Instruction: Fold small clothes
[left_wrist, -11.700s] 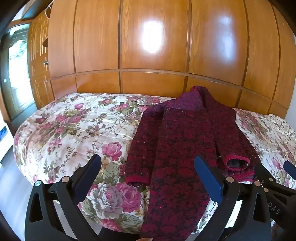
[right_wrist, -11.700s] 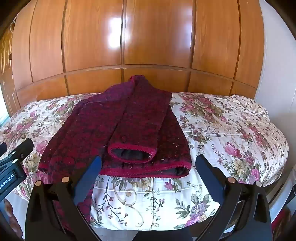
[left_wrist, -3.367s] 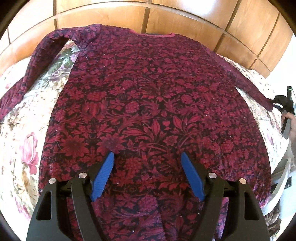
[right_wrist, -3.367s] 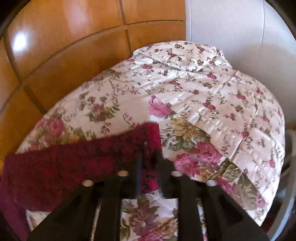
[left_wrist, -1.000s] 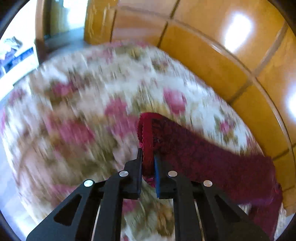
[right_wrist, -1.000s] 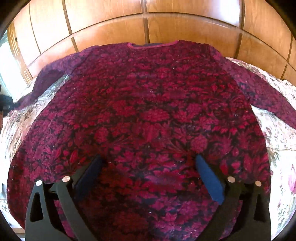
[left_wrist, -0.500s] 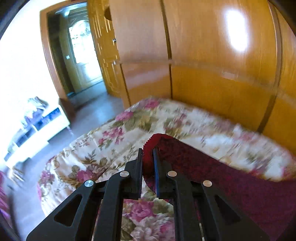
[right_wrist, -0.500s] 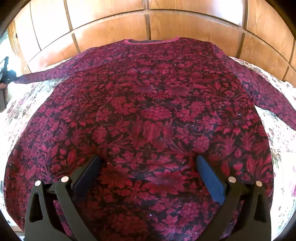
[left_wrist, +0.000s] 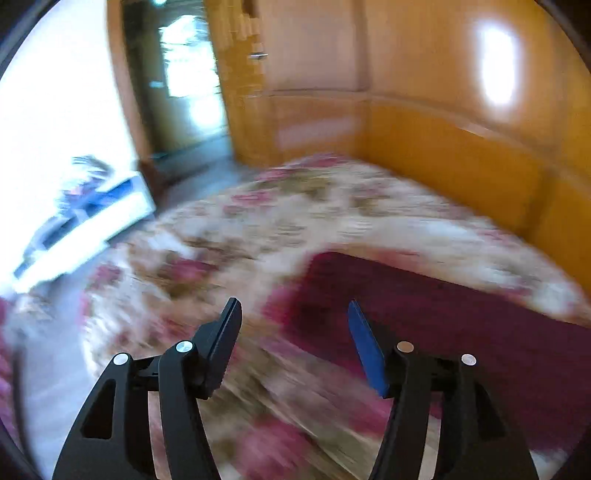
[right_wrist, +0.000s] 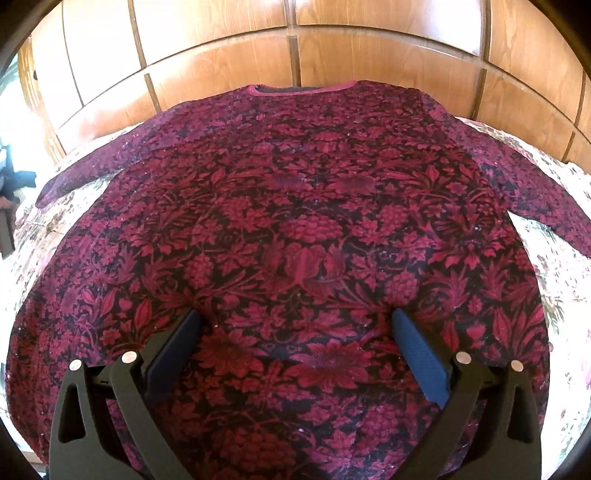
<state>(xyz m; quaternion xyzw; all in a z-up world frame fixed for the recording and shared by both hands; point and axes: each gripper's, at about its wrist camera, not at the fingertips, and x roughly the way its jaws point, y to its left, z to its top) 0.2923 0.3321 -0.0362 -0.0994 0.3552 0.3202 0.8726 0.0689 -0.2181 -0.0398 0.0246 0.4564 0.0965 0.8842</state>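
Both pairs of jaws stand spread and empty: the left gripper over a motion-blurred sleeve end, the right gripper above the dark red floral-patterned sweater, which lies flat on the flowered cream bedspread. Its right sleeve and hem are cut off; smeared wooden panelling stands behind.

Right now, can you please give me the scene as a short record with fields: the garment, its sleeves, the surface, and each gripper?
garment: dark red floral sweater, spread flat, neckline toward the wooden wall panels
left sleeve: sleeve lies released on the bed, cuff end near the open left gripper; view is blurred
right sleeve: stretched out sideways
surface: floral bedspread
right gripper: right gripper open, above the sweater's lower part
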